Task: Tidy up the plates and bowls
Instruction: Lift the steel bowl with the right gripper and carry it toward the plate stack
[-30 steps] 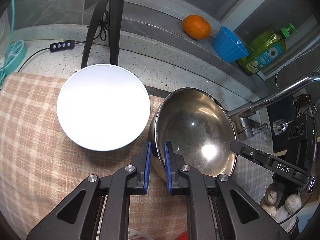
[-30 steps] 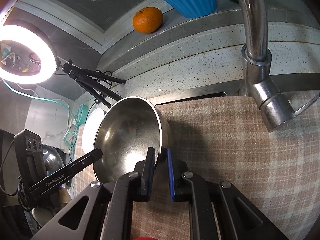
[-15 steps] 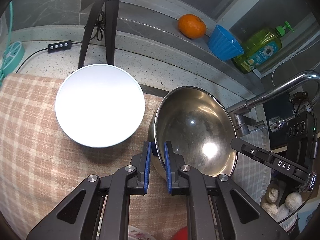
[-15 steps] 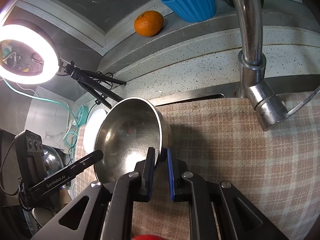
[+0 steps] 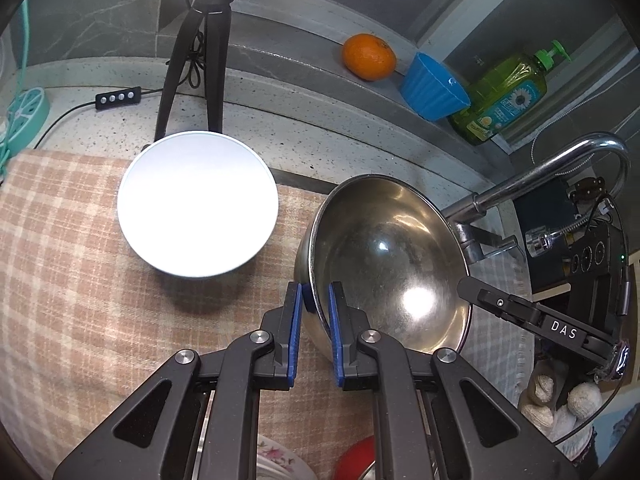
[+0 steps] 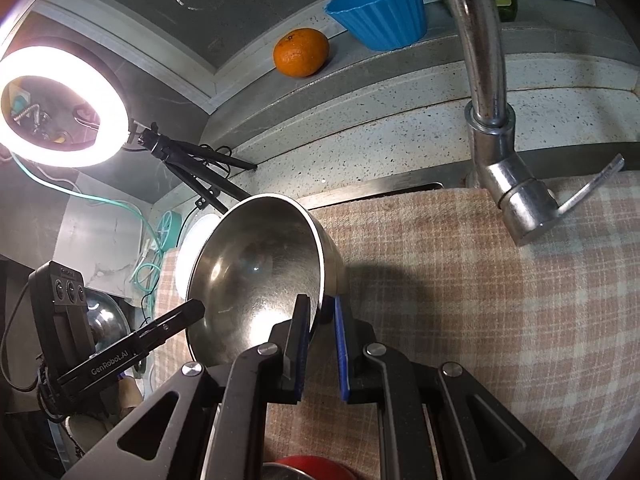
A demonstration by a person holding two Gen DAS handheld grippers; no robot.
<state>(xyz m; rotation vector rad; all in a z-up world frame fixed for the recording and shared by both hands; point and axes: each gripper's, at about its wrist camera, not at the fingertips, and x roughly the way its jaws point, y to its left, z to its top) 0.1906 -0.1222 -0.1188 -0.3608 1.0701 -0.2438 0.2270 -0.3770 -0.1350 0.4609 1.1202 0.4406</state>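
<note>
Both grippers clamp the steel bowl [image 5: 384, 264] rim: left gripper [image 5: 314, 308] at 7 o'clock, right gripper [image 6: 322, 320] opposite. Step: carrying it. Next, probably nest into white bowl [image 5: 198, 204] at 9 o'clock.

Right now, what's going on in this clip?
Both handheld grippers are clamped on the rim of one stainless steel bowl, at opposite sides: the left gripper on one edge, the right gripper on the other. The bowl is tilted over a plaid cloth by the faucet. A white plate lies flat on the cloth beside it, untouched.
</note>
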